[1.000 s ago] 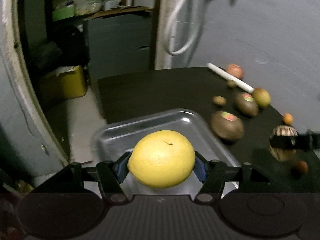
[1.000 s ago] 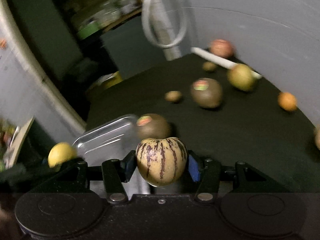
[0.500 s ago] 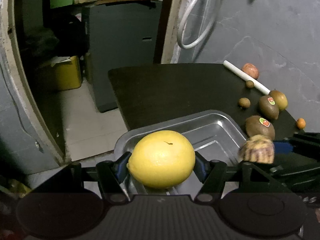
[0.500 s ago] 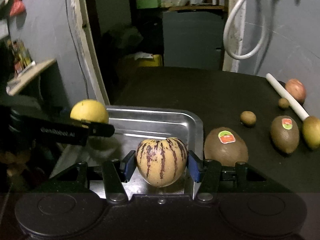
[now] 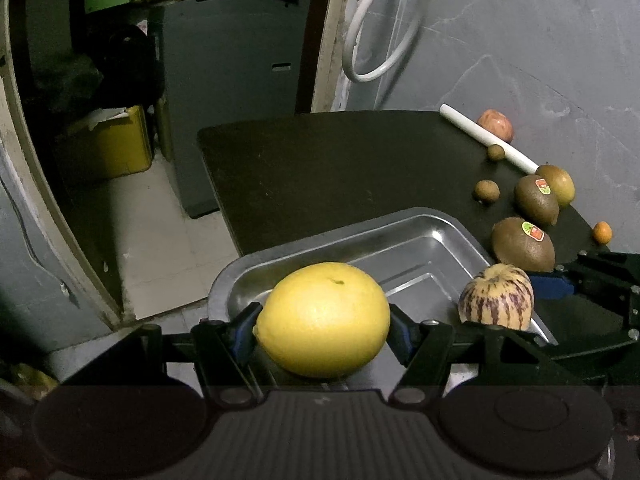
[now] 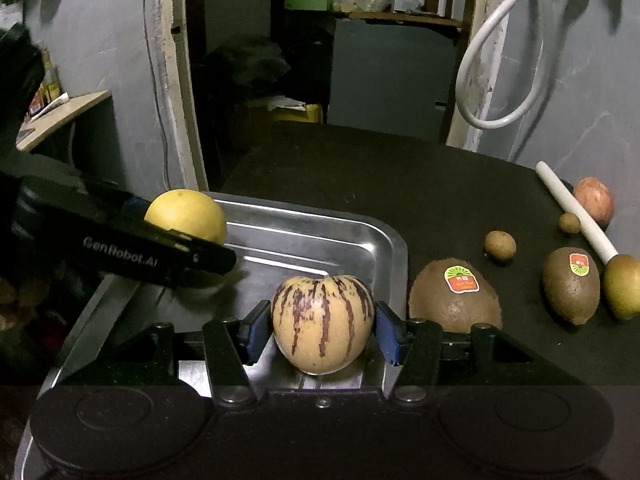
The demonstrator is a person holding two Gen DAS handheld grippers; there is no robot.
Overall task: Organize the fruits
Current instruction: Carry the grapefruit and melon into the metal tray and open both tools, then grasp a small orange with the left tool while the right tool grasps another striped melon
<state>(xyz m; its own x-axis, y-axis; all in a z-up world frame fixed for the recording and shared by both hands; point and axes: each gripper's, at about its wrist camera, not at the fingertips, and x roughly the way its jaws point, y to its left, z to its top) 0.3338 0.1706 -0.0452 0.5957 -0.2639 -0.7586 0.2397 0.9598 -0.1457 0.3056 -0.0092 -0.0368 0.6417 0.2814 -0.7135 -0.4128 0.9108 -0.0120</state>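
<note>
My left gripper (image 5: 324, 322) is shut on a yellow lemon (image 5: 324, 320) and holds it over the near left corner of a steel tray (image 5: 360, 224). My right gripper (image 6: 323, 328) holds a cream melon with purple stripes (image 6: 323, 320) over the tray's (image 6: 320, 208) near right part. Its jaws are opening, and the blue pads (image 6: 386, 332) still lie against the melon's sides. In the right wrist view the lemon (image 6: 186, 214) sits behind the left gripper's black finger (image 6: 160, 256). In the left wrist view the melon (image 5: 496, 298) hangs at the tray's right rim.
On the black table (image 6: 360, 168) right of the tray lie two stickered kiwis (image 6: 456, 296) (image 6: 572, 284), a green-yellow fruit (image 6: 622, 288), two small brown fruits (image 6: 500, 245), a pink fruit (image 6: 594, 200), a small orange fruit (image 5: 602, 232) and a white rod (image 6: 576, 212). The table's left edge drops to the floor.
Both grippers have come in over the tray with their fruits. The right gripper's view has rolled level and the melon now hangs above the tray. Since half a second ago little has shifted.
</note>
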